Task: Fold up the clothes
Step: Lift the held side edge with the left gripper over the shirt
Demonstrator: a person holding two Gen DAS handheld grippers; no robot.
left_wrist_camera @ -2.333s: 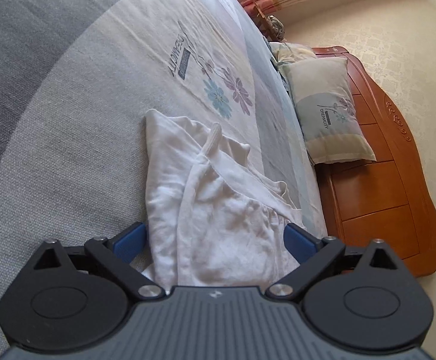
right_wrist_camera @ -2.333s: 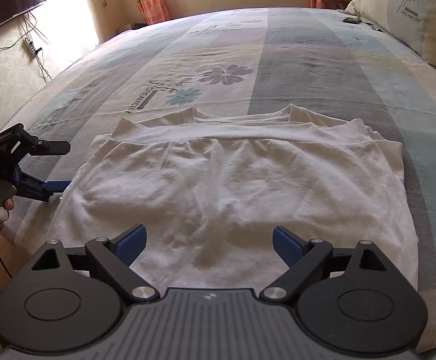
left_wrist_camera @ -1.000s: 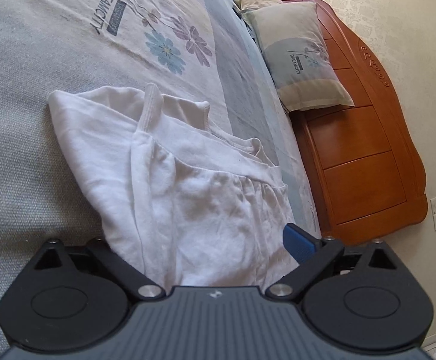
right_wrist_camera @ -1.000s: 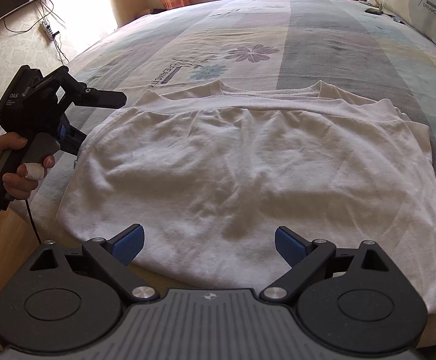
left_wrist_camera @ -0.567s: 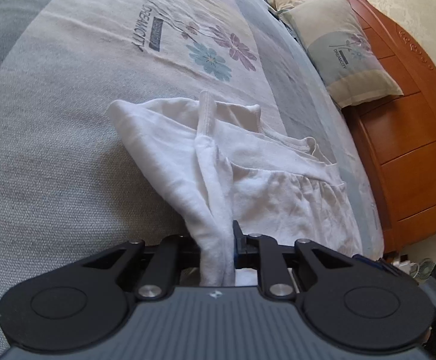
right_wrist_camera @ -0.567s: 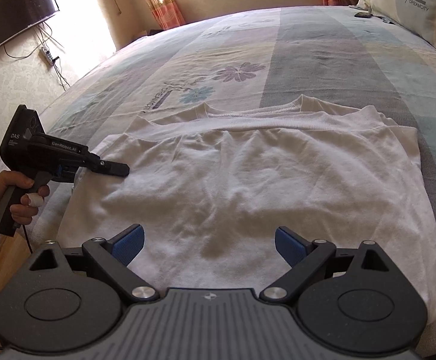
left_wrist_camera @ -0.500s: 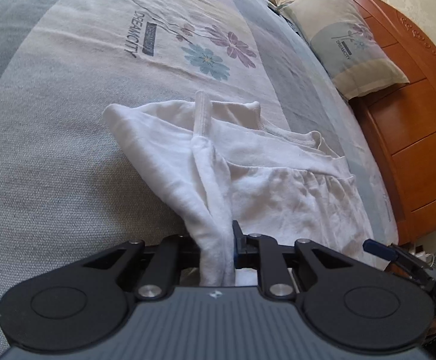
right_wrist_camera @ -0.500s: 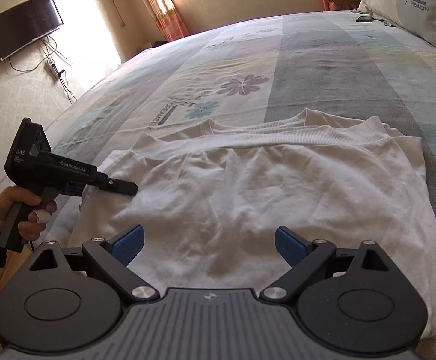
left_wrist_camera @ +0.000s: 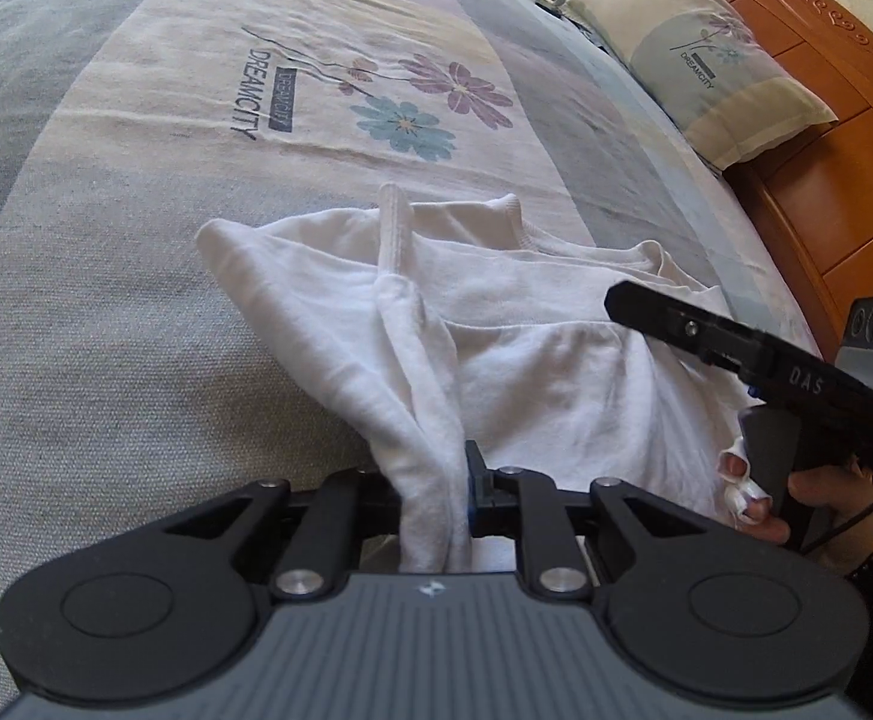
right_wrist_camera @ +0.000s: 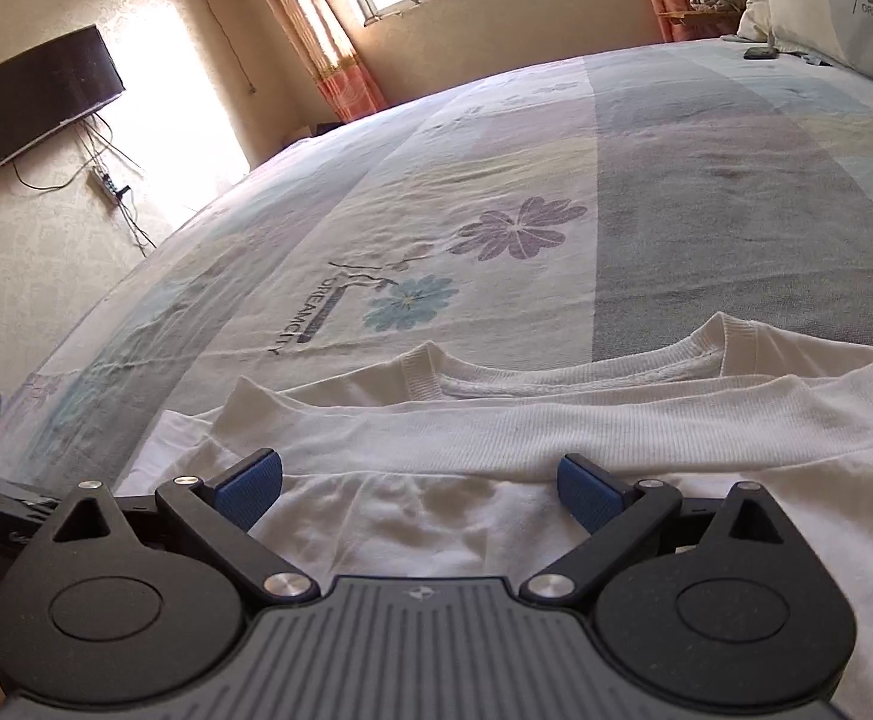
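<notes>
Both wrist views close, sharing white shirt [left_wrist_camera: 544, 372]

White shirt [right_wrist_camera: 556, 438] cropped at right edge

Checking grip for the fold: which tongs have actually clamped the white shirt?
The left tongs: they pinch a bunched edge of the white shirt. The right tongs stand wide open above it.

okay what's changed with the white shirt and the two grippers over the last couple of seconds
The left gripper closed on the near edge of the white shirt and has bunched and lifted it slightly. The right gripper, jaws wide and holding nothing, swept in over the shirt toward the left one. The rest of the shirt stays flat on the bed.
</notes>
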